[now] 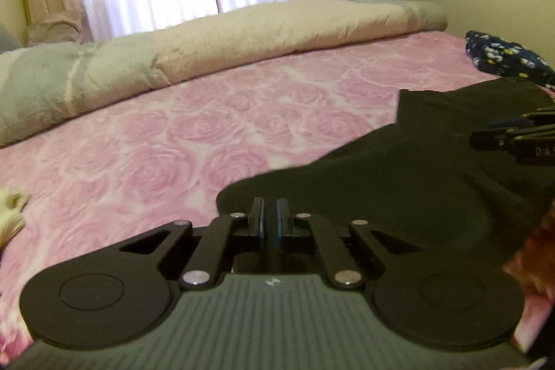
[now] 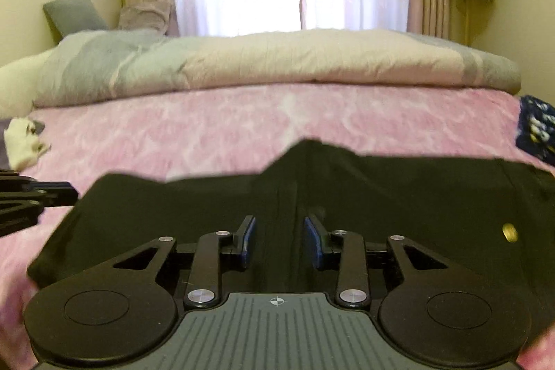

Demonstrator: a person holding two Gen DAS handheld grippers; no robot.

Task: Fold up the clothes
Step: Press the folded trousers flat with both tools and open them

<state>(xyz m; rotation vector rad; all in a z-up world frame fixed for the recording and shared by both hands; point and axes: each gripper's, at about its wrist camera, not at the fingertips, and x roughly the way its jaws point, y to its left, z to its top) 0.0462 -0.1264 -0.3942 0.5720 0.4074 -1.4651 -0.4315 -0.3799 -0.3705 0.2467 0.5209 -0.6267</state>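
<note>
Left tongs (image 1: 270, 214) pinched on black garment (image 1: 399, 169); right tongs (image 2: 280, 241) spread above it.

We hold the left hand-held gripper (image 1: 270, 214) low and level, its two fingers (image 1: 257, 214) drawn almost together with only a thin slit between the blue pads, their tips over dark cloth; whether they pinch it we cannot tell. The right hand-held gripper (image 2: 280, 241) points forward too, its fingers (image 2: 247, 241) spread well apart. Each gripper shows at the edge of the other's view, so they sit side by side.
</note>
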